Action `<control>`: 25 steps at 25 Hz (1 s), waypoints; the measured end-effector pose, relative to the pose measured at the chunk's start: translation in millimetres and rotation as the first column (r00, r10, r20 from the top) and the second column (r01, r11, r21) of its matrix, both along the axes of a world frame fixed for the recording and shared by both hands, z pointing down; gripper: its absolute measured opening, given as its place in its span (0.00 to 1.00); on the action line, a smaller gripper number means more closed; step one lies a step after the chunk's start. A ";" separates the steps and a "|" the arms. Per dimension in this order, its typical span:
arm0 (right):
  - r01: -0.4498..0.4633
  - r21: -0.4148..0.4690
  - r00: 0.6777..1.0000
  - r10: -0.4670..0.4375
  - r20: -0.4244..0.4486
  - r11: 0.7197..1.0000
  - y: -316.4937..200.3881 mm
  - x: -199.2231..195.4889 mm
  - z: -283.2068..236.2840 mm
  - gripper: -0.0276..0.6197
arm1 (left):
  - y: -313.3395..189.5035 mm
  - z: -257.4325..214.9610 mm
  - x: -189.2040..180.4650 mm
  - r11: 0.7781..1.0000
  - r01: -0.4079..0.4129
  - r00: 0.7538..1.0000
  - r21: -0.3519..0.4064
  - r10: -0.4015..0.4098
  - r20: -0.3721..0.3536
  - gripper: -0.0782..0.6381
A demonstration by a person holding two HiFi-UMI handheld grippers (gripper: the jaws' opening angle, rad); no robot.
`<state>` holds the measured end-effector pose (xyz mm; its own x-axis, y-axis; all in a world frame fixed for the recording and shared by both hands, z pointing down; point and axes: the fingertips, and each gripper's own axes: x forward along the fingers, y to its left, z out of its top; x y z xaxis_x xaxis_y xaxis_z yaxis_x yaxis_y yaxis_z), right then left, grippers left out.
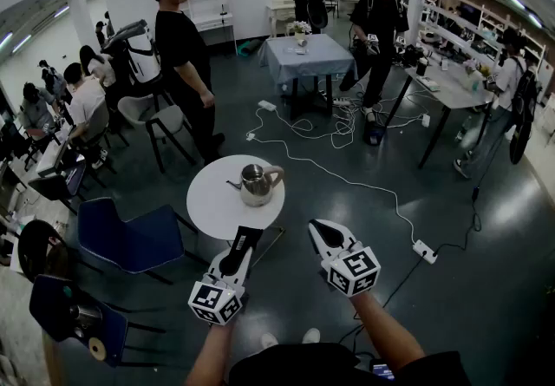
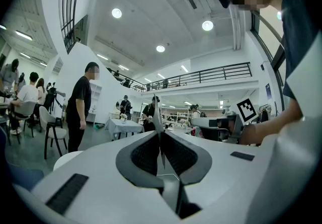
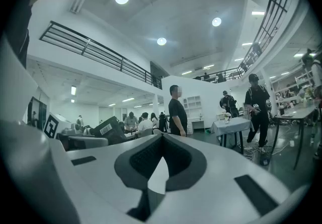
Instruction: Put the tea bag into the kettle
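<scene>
Only the left gripper view shows the tea bag (image 2: 158, 123). It is a thin flat piece seen edge-on, pinched between the pressed-together jaws of the left gripper (image 2: 160, 135). Its long axis stands upright and its top edge pokes up past the jaw tips. From the head view you would never spot it, as the left gripper (image 1: 248, 236) just looks closed over the near rim of the worktop (image 1: 208, 202).

That head view alone gives the kettle (image 1: 257, 184), a shiny metal one standing upright near the middle of the round white worktop. Its spout points left and its handle is on the right, well apart from both grippers.

The right gripper (image 3: 162, 136) has its jaws pressed together on nothing. It hangs beside the left one, off the worktop's edge (image 1: 319, 228).

Around us is a dark grey floor (image 1: 451, 202) with a white cable (image 1: 347, 180) snaking across it. There is a blue chair (image 1: 130, 241) to the left and a person in black (image 1: 185, 55) standing behind (others are busy at desks further back).
</scene>
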<state>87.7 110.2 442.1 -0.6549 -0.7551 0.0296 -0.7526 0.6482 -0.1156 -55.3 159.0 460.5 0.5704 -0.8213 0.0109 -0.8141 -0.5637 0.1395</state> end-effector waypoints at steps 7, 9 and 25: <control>0.011 0.018 1.000 -0.011 0.004 1.000 2.7 18.0 -1.8 0.07 | 3.5 1.2 16.8 1.000 0.015 1.000 0.000 -0.015 -0.007 0.16; 0.023 0.022 1.000 -0.023 0.005 0.999 4.3 20.6 -4.7 0.07 | 3.7 -0.4 20.9 1.000 0.019 1.000 -0.001 -0.019 -0.011 0.16; 0.063 0.021 0.998 -0.064 0.019 0.998 -11.9 66.7 8.3 0.07 | -10.6 11.6 73.1 0.999 0.041 0.999 -0.008 -0.041 -0.026 0.16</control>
